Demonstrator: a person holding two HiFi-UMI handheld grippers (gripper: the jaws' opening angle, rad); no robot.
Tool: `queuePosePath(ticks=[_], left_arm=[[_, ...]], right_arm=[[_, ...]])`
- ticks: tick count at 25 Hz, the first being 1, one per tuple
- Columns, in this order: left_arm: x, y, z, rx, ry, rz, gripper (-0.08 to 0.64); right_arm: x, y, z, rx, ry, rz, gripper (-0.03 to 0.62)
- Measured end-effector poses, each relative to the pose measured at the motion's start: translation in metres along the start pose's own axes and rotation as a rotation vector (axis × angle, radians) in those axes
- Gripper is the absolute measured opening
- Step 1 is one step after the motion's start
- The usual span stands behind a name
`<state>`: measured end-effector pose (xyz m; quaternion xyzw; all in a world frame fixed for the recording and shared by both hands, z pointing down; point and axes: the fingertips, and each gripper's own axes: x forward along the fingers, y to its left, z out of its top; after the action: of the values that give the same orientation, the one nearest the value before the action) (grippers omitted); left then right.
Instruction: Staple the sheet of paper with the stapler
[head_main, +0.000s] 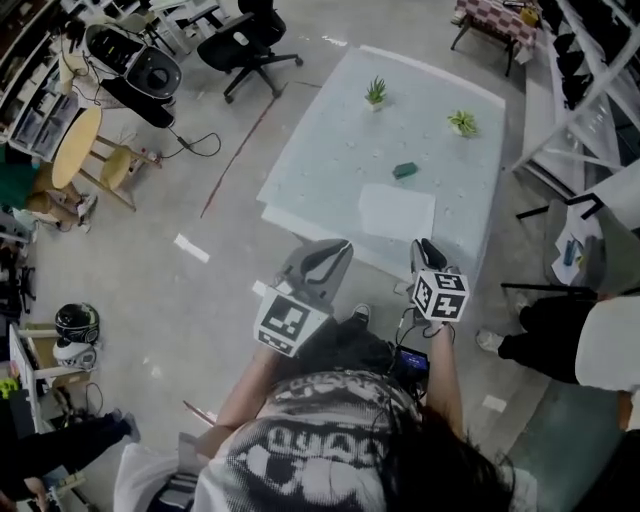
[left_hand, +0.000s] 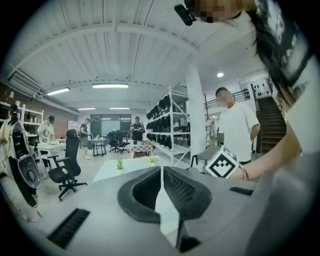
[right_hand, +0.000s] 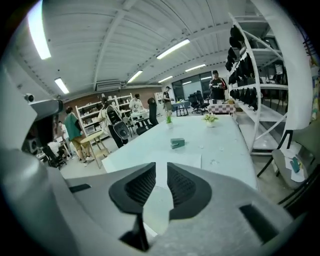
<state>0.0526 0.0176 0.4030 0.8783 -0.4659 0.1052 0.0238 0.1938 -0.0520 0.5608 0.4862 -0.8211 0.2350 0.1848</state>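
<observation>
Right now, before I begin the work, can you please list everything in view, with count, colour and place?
table: one, pale, ahead of the person
sheet of paper: one, white, near part of the table
stapler: one, green, on the table just beyond the paper, apart from it
potted plants: two, green, far part of the table, the second further right
office chair: one, black, floor left of the table's far corner
stool: one, light wood, floor at far left
bystander: one, white top, right of the table
left tongs: one, grey, jaws together, empty
right tongs: one, grey, jaws slightly apart, empty
</observation>
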Motion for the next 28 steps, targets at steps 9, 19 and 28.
queuePosePath(ticks=[9,19,28], left_arm=[[0.054,0.041,-0.003,-0.001,0.036,-0.075,0.012],[0.112,0.106,-0.001,0.036,0.033,-0.253,0.012],[0.126,0.141,-0.004,0.043,0.031,-0.347,0.012]], right_arm=[[0.069,-0.075,-0.045,0.141,0.217,-0.196,0.184],[0.082,-0.086,-0.065,0.189,0.329,-0.419,0.143],[0.092,-0.065,-0.056,0.258,0.304,-0.429,0.003]])
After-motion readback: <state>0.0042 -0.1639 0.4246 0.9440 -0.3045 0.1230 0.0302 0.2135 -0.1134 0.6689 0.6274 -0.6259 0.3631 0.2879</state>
